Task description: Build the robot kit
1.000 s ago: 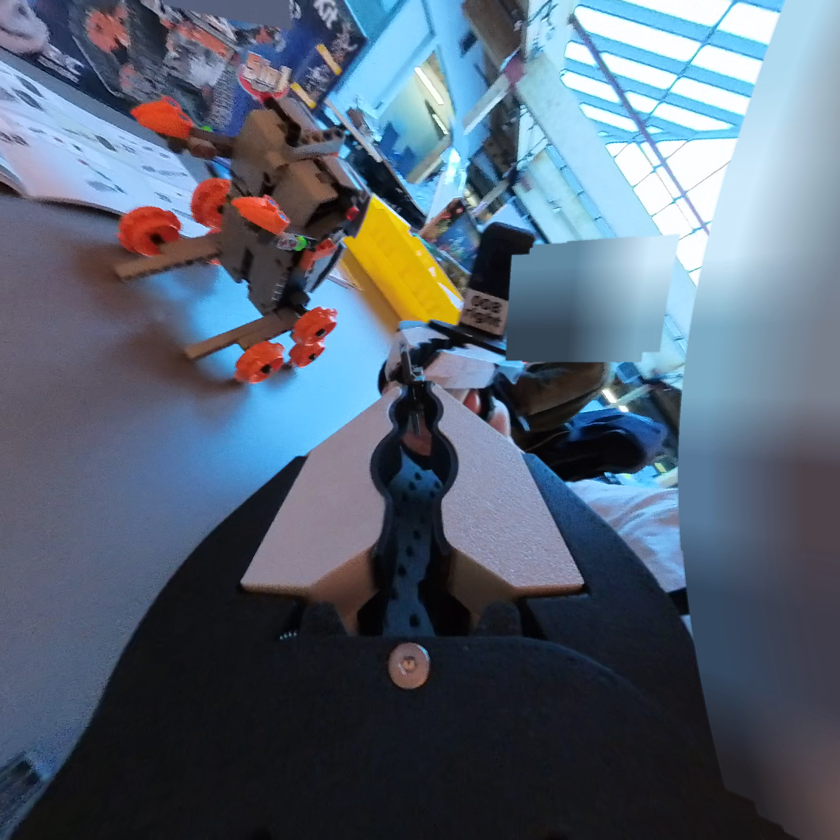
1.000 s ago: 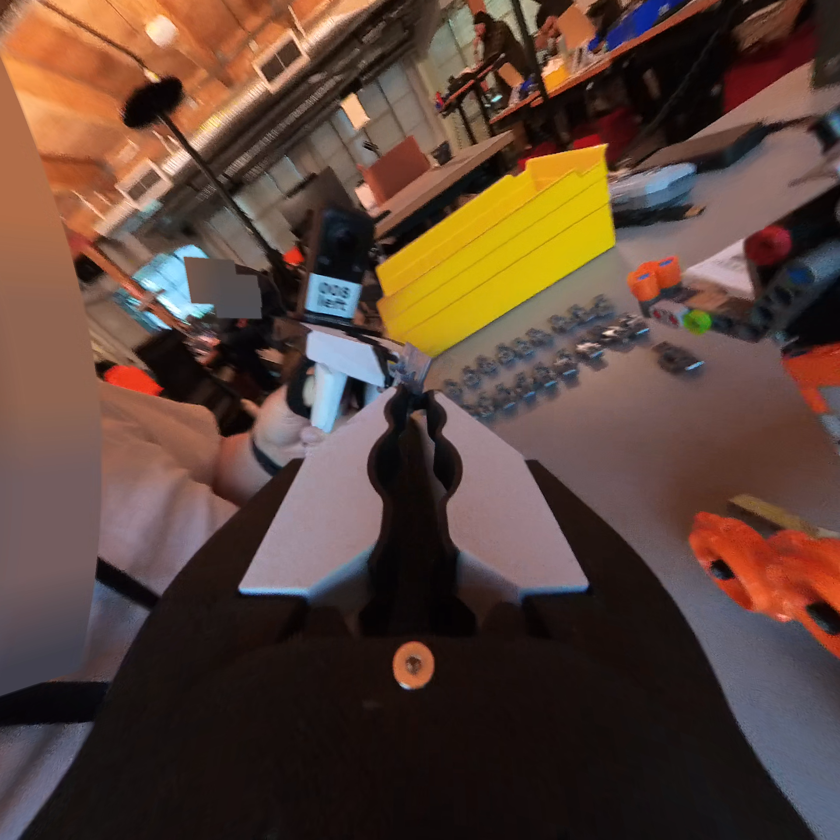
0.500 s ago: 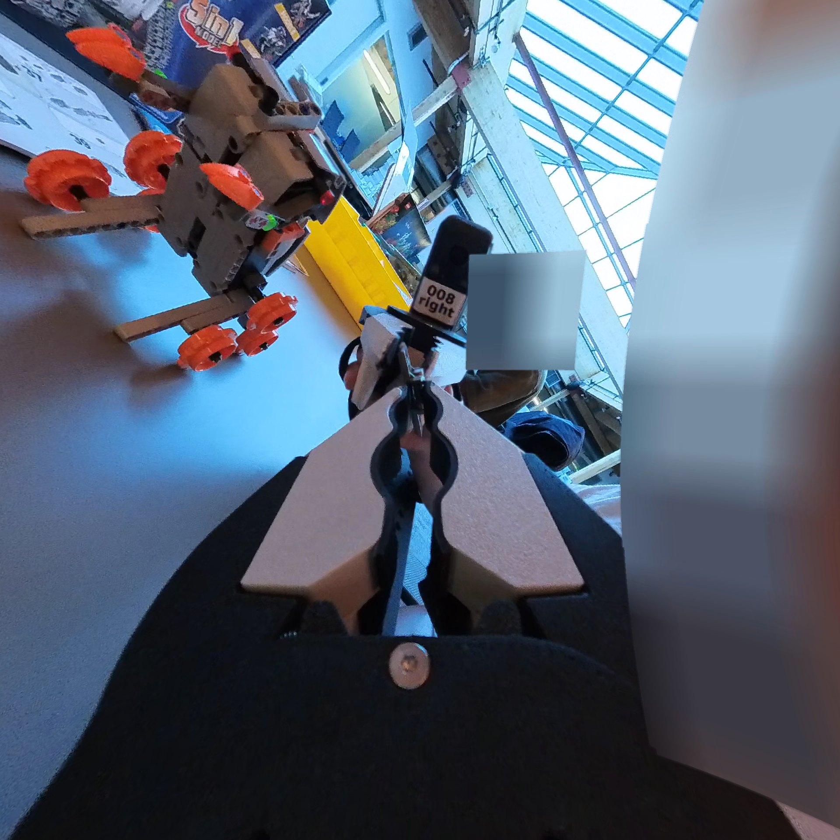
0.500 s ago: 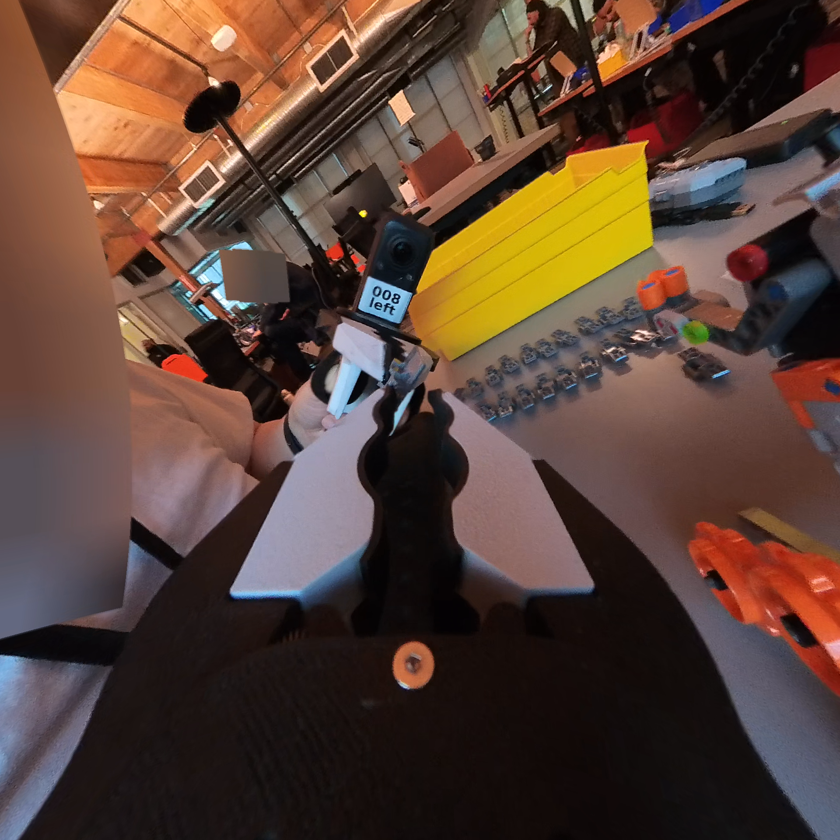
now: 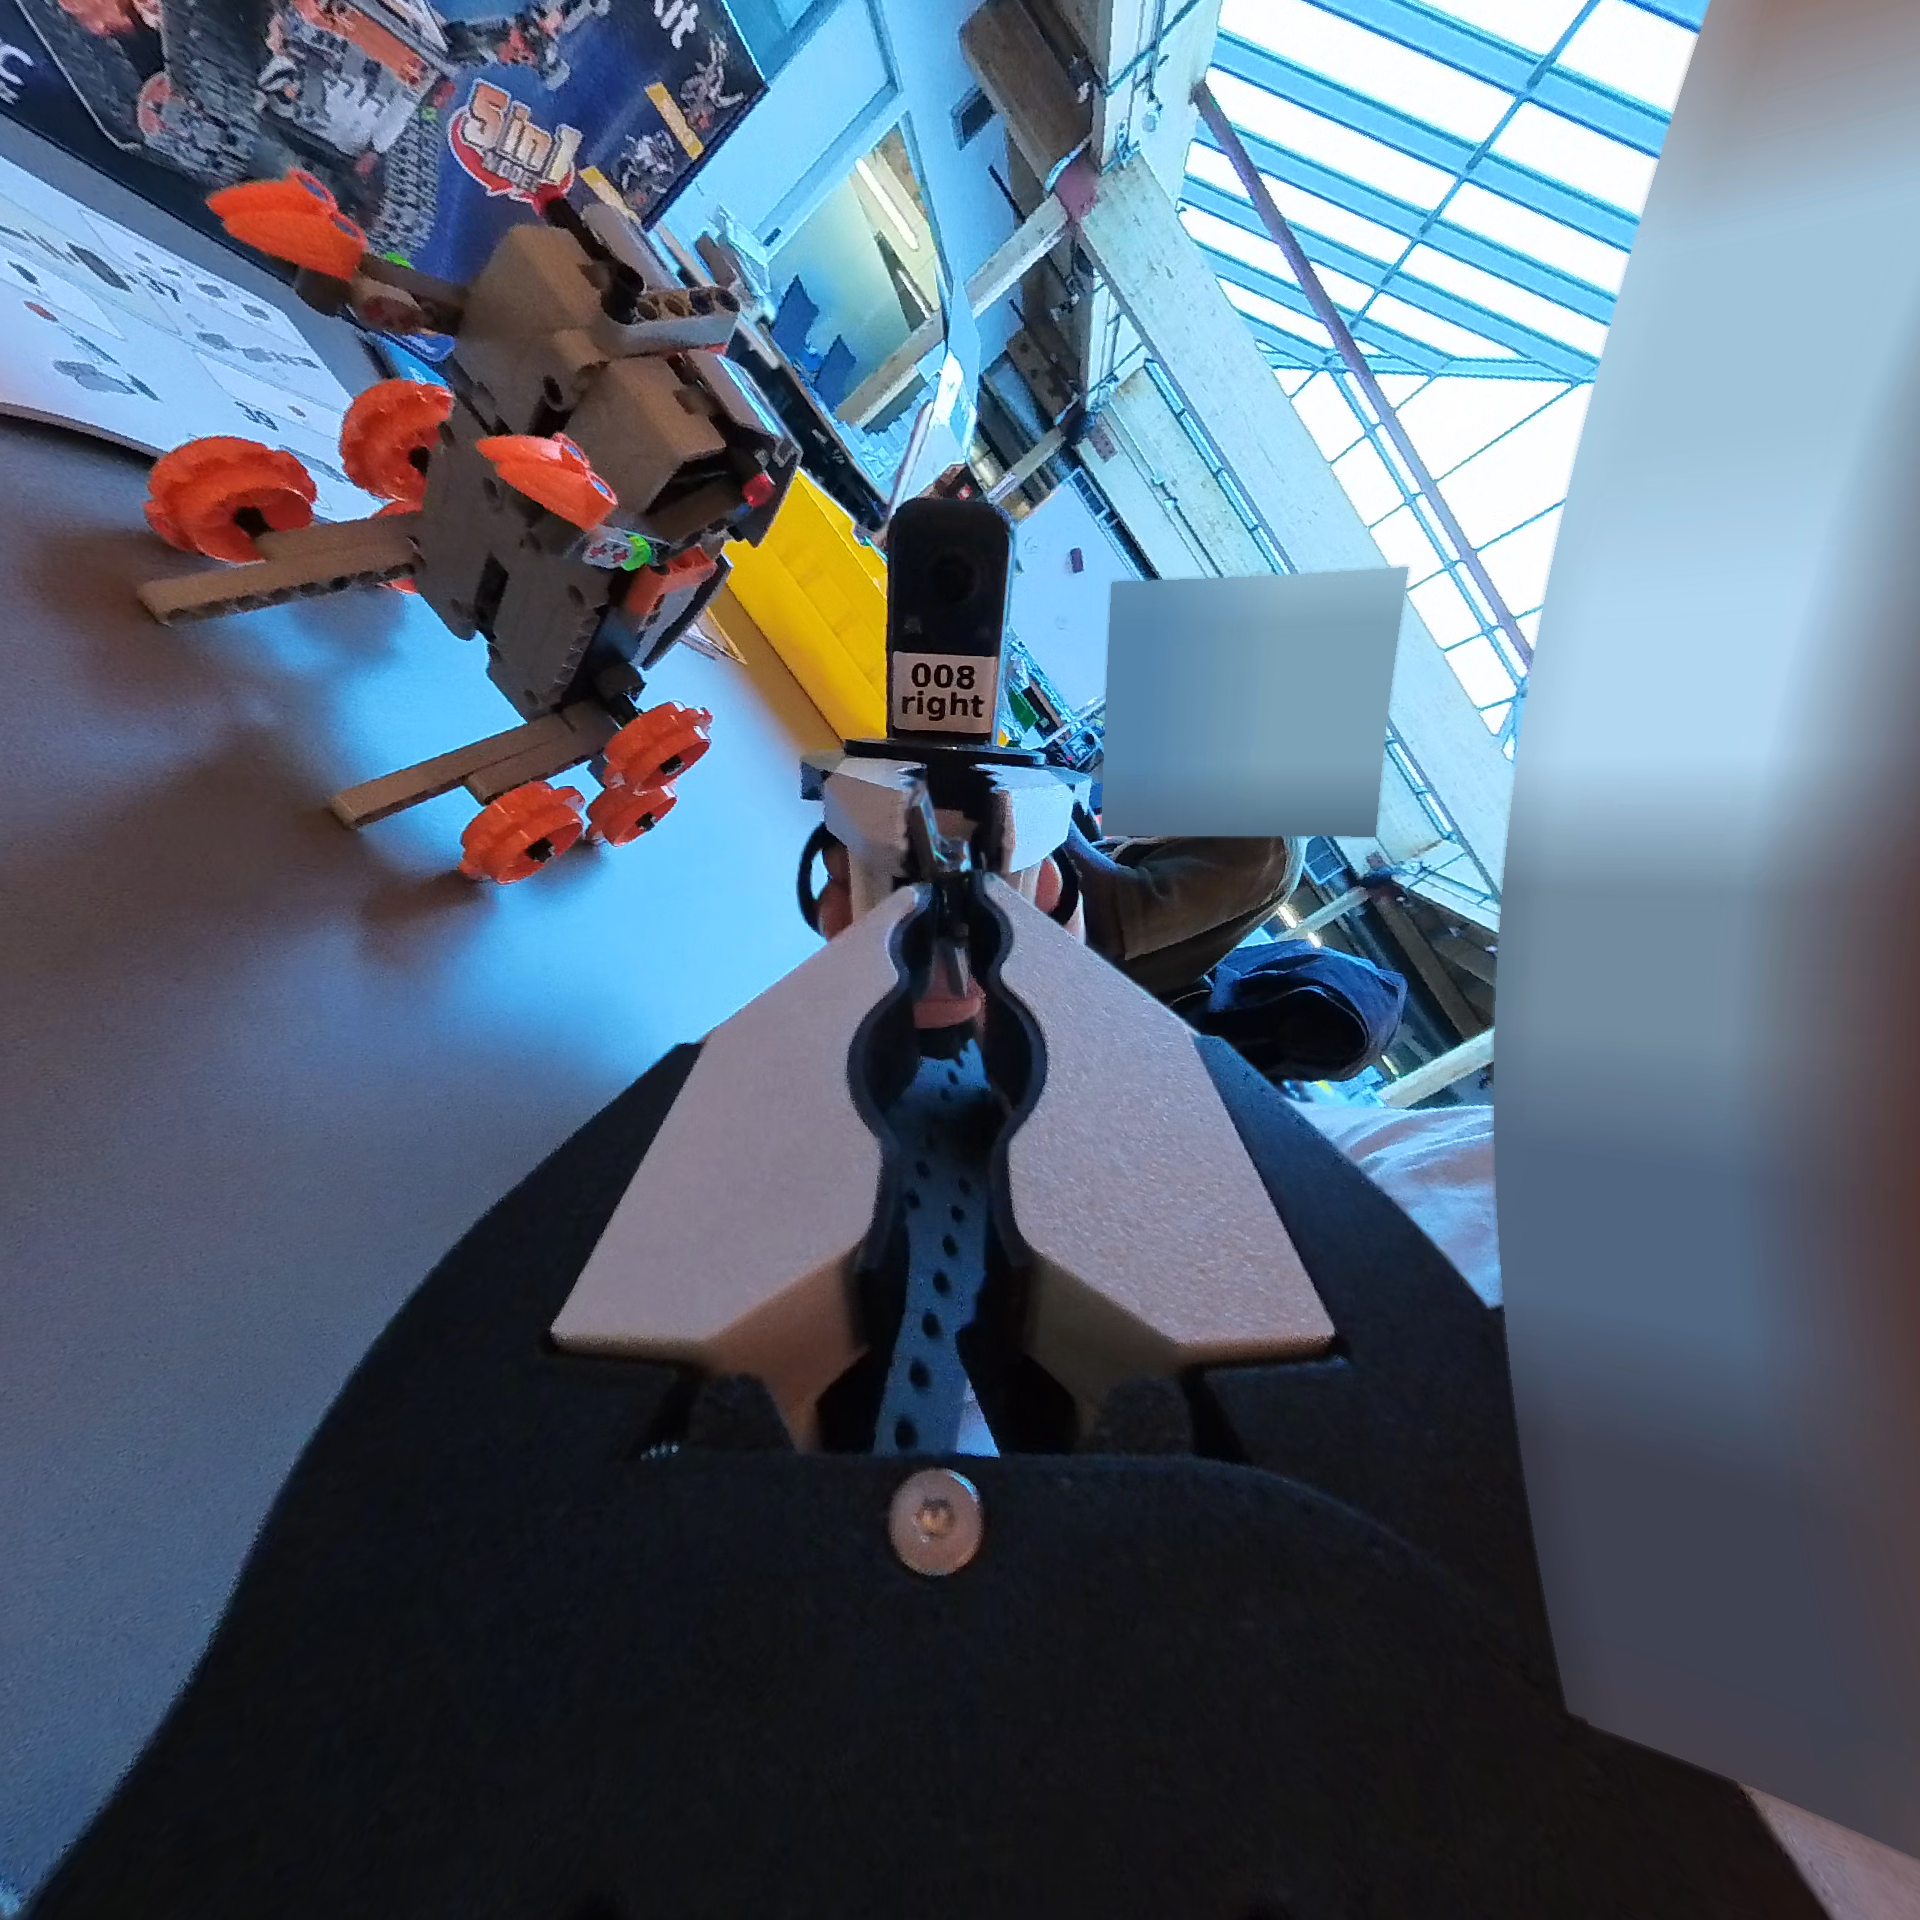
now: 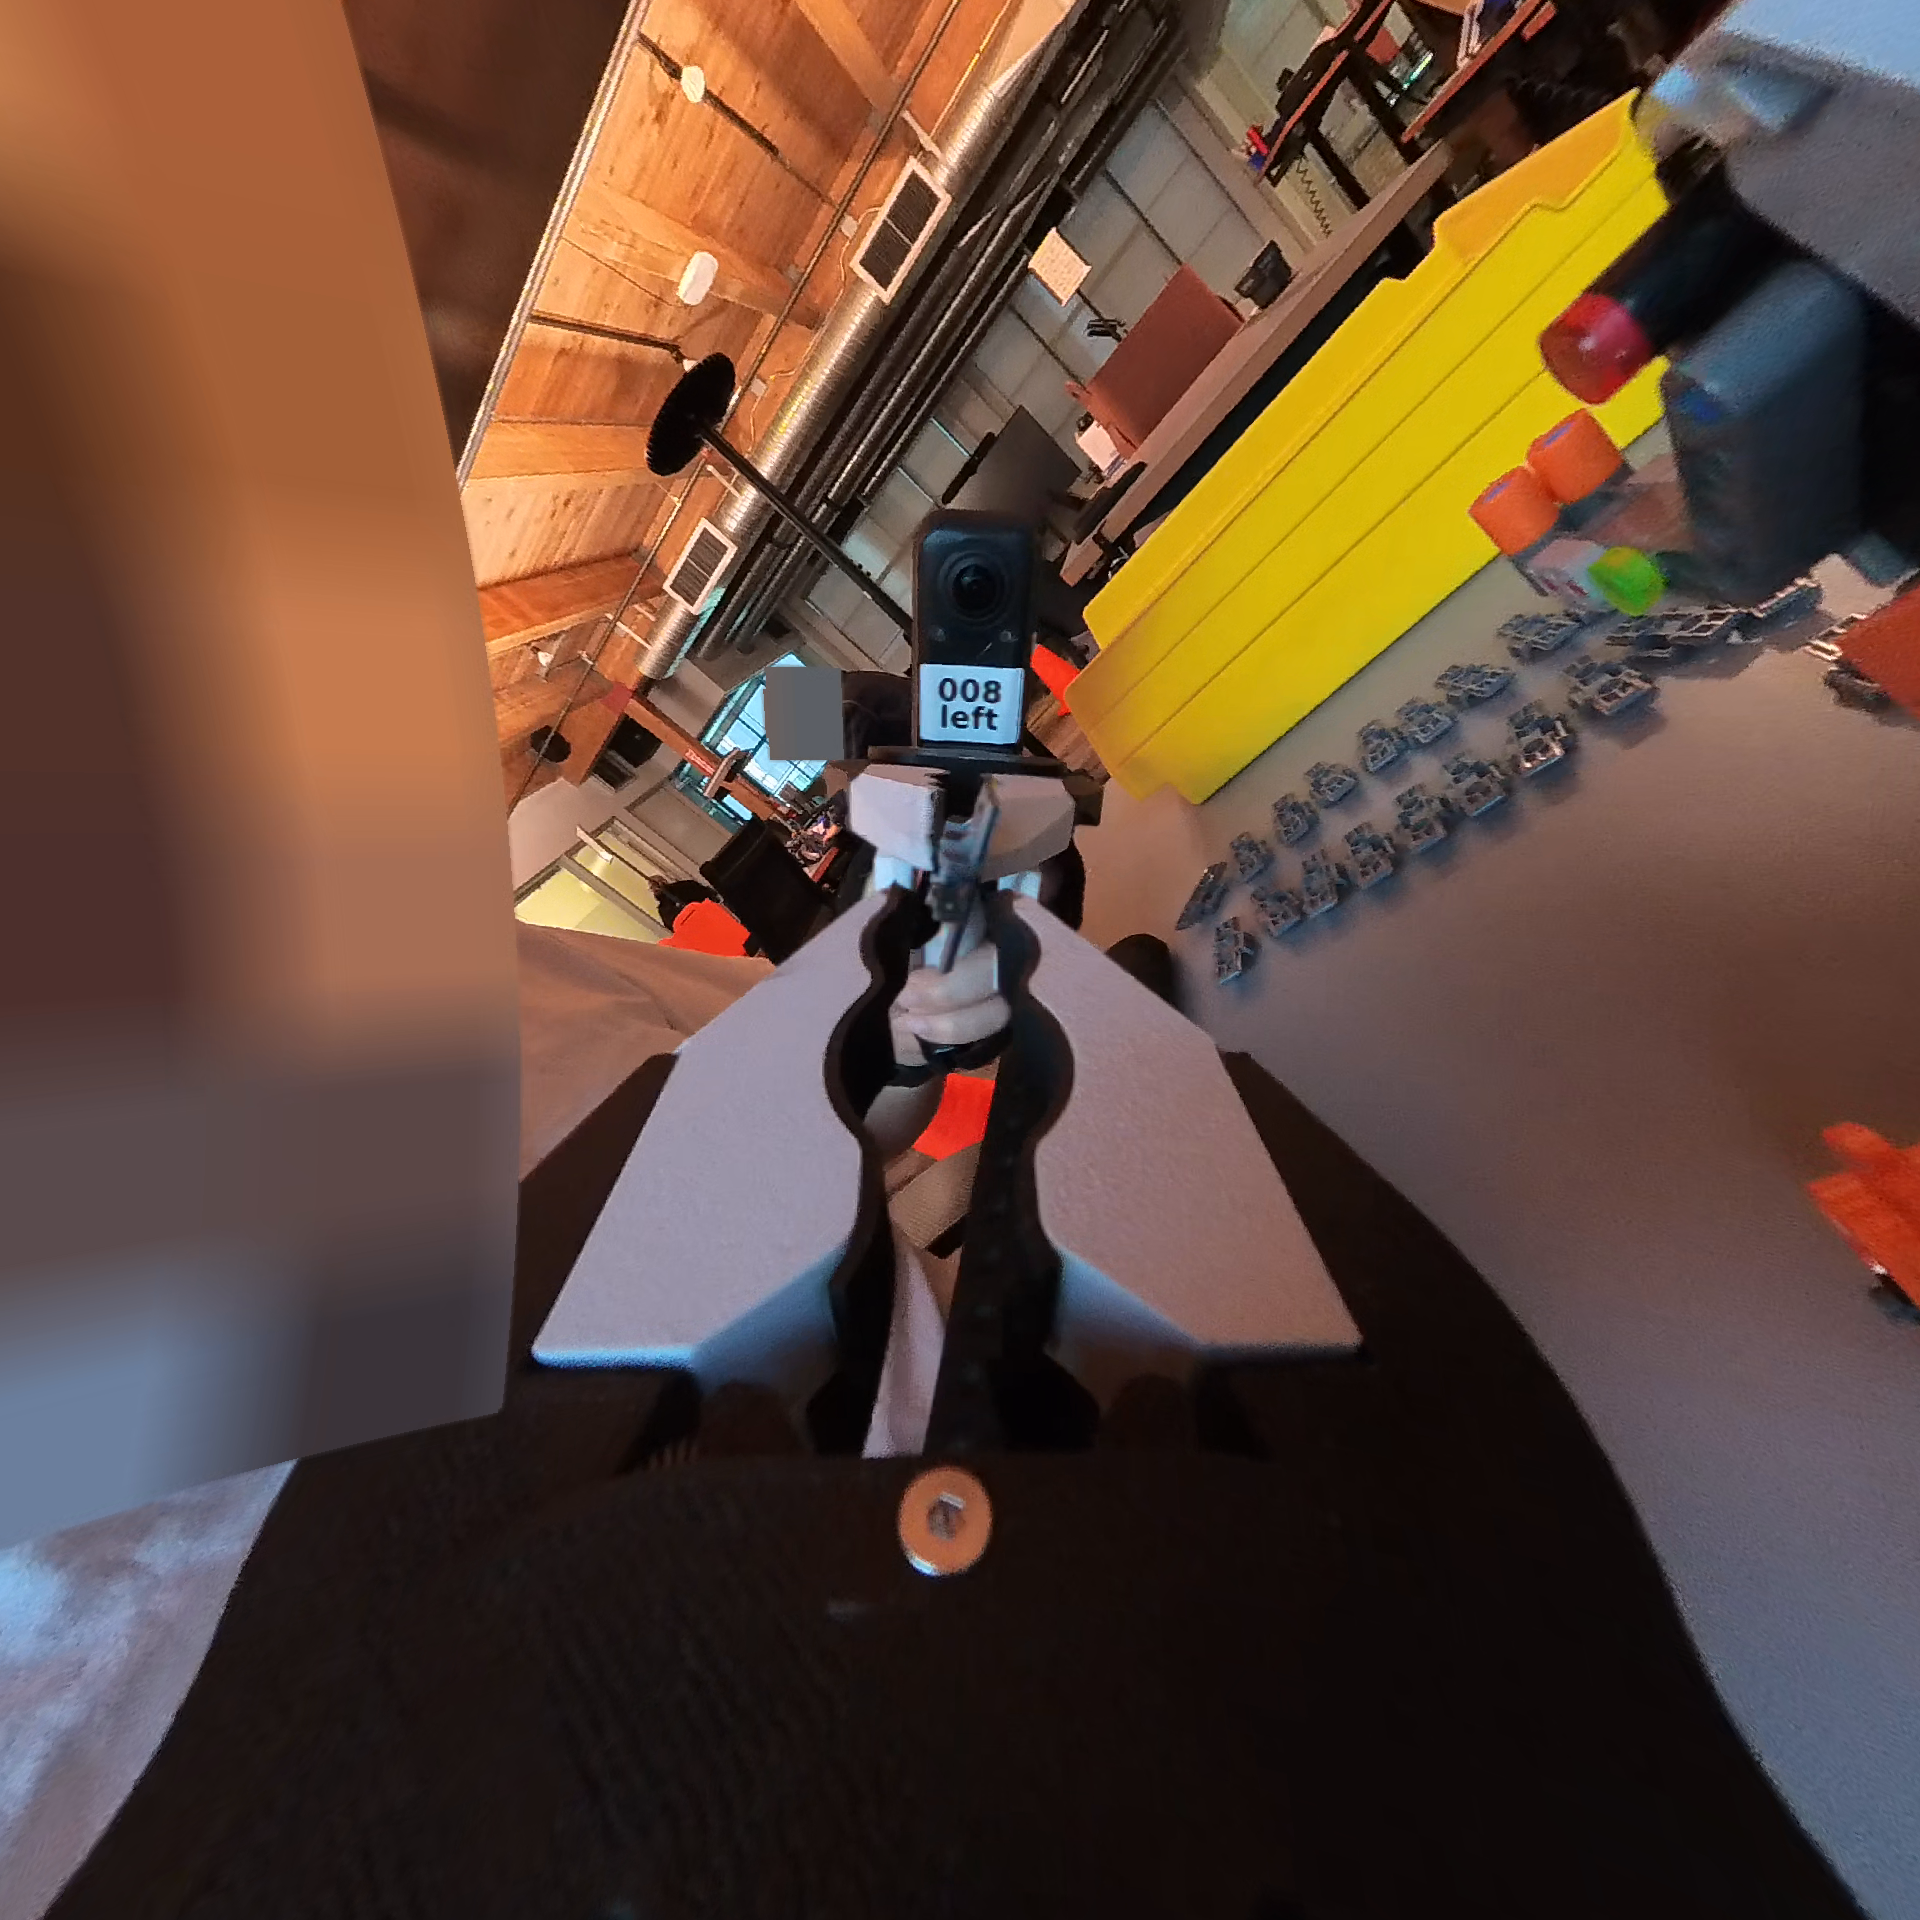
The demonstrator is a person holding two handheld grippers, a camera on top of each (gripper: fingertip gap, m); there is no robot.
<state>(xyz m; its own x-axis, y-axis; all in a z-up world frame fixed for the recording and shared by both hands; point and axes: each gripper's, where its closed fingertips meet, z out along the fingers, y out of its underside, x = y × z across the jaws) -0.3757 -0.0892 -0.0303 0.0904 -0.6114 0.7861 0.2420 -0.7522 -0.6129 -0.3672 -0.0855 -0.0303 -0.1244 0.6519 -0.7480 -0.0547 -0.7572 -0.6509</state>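
Observation:
My two grippers face each other tip to tip above the grey table (image 5: 208, 1091). My left gripper (image 5: 943, 883) is shut on a small grey brick piece (image 5: 928, 836) at its tips. My right gripper (image 6: 951, 914) is shut on the small grey piece (image 6: 961, 862) from the other side. In the left wrist view the right gripper (image 5: 935, 821) stands straight ahead with its black camera on top and a hand behind it. In the right wrist view the left gripper (image 6: 961, 821) shows the same way. I cannot tell whether they hold one piece or two joined pieces.
A grey brick model with orange wheels (image 5: 540, 499) stands on the table to the left, by an instruction booklet (image 5: 125, 332) and a printed box (image 5: 416, 104). A yellow bin (image 6: 1351, 520), rows of small grey pieces (image 6: 1403, 769) and orange parts (image 6: 1870, 1216) lie on the right. The grippers are tip to tip, or close to it.
Both grippers stayed tip to tip on the small piece while turning; each now sees the other upright and head-on. The right gripper has moved closer to the model and the bin.

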